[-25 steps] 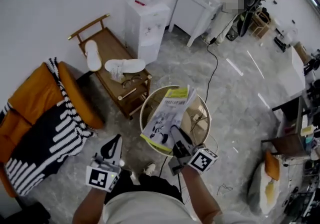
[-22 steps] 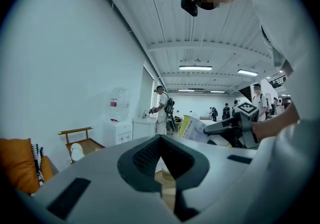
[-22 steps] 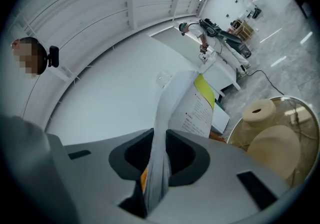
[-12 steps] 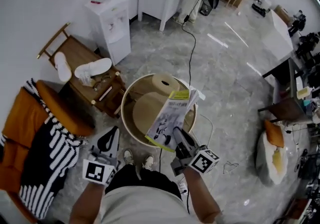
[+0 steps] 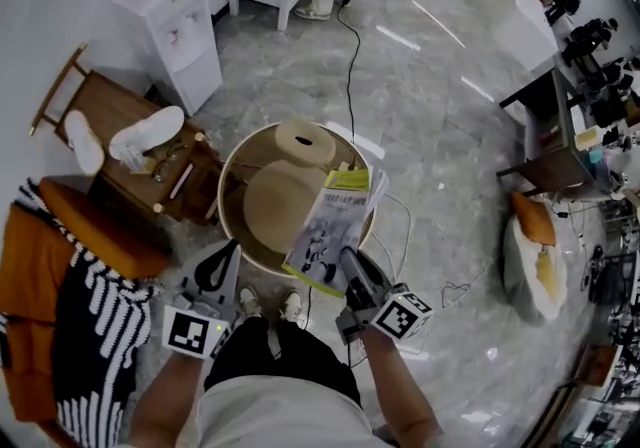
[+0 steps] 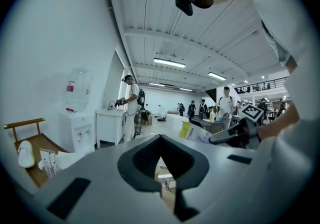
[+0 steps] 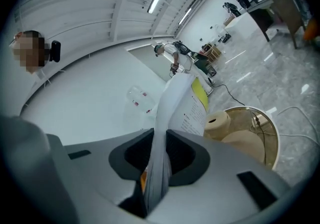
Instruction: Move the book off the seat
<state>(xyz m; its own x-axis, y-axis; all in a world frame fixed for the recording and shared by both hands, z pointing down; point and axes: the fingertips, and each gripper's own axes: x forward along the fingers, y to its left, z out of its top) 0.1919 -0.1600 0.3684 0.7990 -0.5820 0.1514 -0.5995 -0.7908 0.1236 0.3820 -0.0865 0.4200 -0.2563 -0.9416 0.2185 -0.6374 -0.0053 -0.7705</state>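
The book (image 5: 328, 231), a thin white paperback with a yellow band and loose pages, hangs in the air over the near rim of a round wood-and-glass table (image 5: 240, 161). My right gripper (image 5: 352, 274) is shut on its lower edge. In the right gripper view the book (image 7: 187, 103) stands edge-on between the pads, rising up from my right gripper (image 7: 156, 170). The orange seat (image 5: 40, 256) with a striped throw lies far left, with no book on it. My left gripper (image 5: 218, 266) is shut and holds nothing, low left of the book; its closed tips (image 6: 160, 148) point at the room.
A wooden bench (image 5: 95, 101) with white slippers stands beside the table, and a white water dispenser (image 5: 170, 21) behind it. A black cable (image 5: 350, 46) runs across the marble floor. A cushion (image 5: 532, 254) lies at the right by desks. People stand in the distance.
The view has swung right, away from the orange seat. The book has stayed in the right gripper and now hangs over the round table's near side. The left gripper keeps its place.
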